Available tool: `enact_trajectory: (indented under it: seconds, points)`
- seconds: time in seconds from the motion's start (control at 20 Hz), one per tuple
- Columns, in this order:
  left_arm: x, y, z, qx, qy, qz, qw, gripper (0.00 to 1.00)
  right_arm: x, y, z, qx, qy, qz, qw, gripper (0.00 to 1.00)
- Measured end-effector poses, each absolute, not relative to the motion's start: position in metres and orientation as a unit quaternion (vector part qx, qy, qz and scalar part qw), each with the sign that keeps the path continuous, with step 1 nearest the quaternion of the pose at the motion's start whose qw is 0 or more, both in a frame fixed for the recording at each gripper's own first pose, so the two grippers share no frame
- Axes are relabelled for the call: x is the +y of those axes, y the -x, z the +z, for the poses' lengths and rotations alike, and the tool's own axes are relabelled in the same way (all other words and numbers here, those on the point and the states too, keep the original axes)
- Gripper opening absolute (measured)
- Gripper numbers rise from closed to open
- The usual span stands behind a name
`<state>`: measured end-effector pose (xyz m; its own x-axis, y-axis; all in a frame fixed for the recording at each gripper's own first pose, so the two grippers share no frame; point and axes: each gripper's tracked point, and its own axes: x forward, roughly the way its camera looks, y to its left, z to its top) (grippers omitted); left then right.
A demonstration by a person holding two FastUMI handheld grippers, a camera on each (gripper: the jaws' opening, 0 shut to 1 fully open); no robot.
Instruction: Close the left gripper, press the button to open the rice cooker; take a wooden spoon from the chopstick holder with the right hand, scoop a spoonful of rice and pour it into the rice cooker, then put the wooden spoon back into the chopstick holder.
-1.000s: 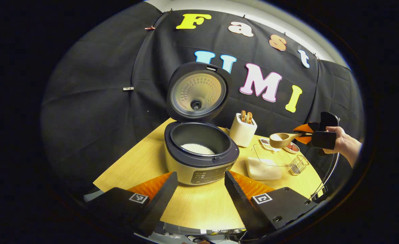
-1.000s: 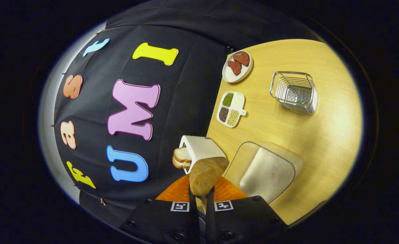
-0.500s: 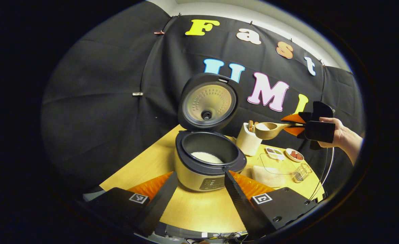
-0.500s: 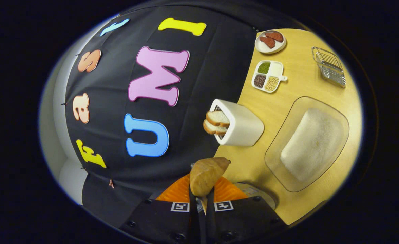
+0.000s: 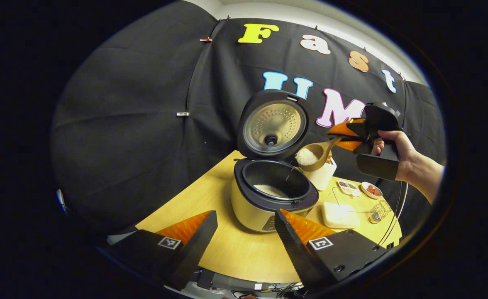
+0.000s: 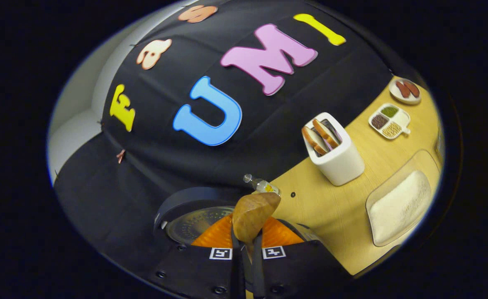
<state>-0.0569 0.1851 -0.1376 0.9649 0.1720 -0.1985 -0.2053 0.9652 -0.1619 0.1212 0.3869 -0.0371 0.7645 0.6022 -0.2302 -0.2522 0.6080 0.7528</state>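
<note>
Right gripper (image 6: 244, 249) has its fingers clamped on the wooden spoon (image 5: 312, 155) handle. Bowl's tipped, heaped with white rice, right of centre over the open rice cooker (image 5: 275, 193) rim. Left gripper (image 5: 244, 236) fingers wide apart, bottom of frame above the desk (image 5: 235, 253).

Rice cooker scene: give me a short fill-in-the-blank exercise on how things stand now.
1. The rice cooker has its lid ____.
2. The right gripper is shut on the ____ of the wooden spoon.
3. The spoon's bowl holds ____.
4. The left gripper is ____.

Missing words: open; handle; rice; open
</note>
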Motion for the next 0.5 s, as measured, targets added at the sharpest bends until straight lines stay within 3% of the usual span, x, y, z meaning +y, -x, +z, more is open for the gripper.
enact_trajectory:
  seconds: [0.5]
  points:
    - [0.200, 0.061, -0.142, 0.092, 0.108, 0.103, 0.984, 0.96, 0.447, -0.097, -0.047, 0.158, -0.174, 0.320, 0.918, 0.11]
